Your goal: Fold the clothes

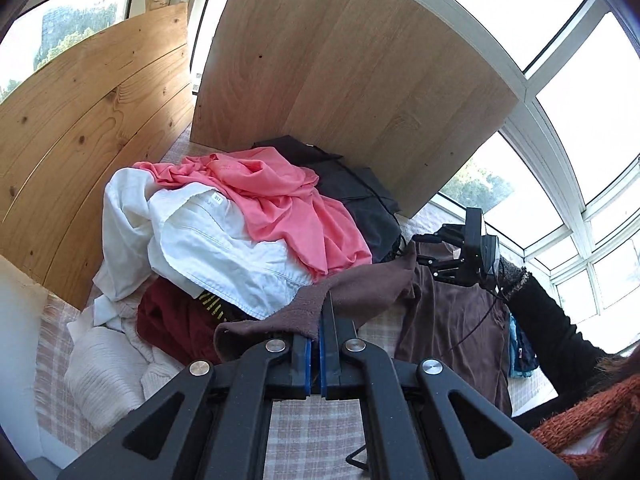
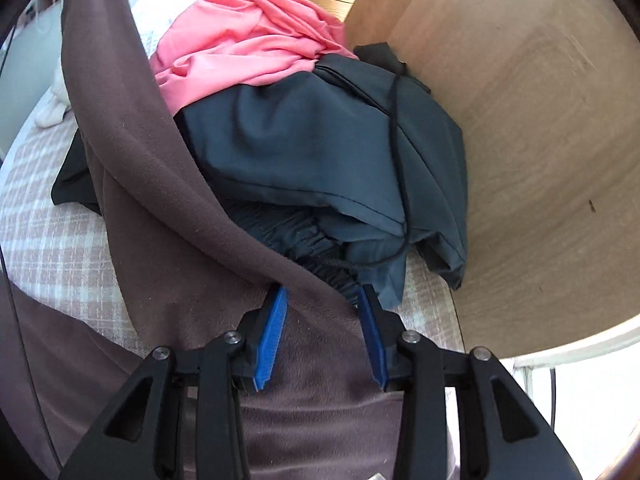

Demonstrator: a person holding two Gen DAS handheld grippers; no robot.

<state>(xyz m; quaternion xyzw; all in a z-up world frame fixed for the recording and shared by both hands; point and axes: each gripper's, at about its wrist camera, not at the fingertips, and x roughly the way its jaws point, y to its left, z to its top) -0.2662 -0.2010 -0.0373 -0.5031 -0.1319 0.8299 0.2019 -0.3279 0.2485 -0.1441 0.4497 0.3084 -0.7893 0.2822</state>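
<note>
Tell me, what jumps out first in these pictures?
A bright pink top crowns a heap of clothes on the checked bed cover, with a white garment to its left and a dark grey one to its right. In front, the left tool pinches a brown garment that stretches across to the open right tool.

Left wrist view: looks forward and down along its own fingers, close over the checked bedcover (image 1: pixel 312 416); faces the clothes pile (image 1: pixel 240 216) and two wooden boards before windows; the right gripper (image 1: pixel 436 256) shows at right. Right wrist view: steeper, nearer, pressed close to the brown garment (image 2: pixel 168 208). Shared: brown garment, pink garment (image 2: pixel 240 44), dark shorts (image 2: pixel 320 148), larger board (image 2: pixel 540 140).
</note>
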